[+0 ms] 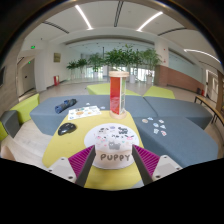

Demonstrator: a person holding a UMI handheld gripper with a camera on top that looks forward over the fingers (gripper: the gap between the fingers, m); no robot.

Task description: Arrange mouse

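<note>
Gripper view: your gripper (113,165) is open, empty, pink-padded fingers (83,160) flanking a round white "PUPPY" pad (113,144). The dark computer mouse (66,104) lies well beyond them, left, on grey table (170,140).

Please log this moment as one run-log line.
gripper: open | round PUPPY pad: between fingers | mouse: far beyond, untouched

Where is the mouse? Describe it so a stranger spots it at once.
Start at the tall red-and-white cylinder upright on the table, beyond the open gripper and the round PUPPY pad. On the grey surface to its left, past a white sheet, lies the mouse. It is the only dark, low thing.
</note>
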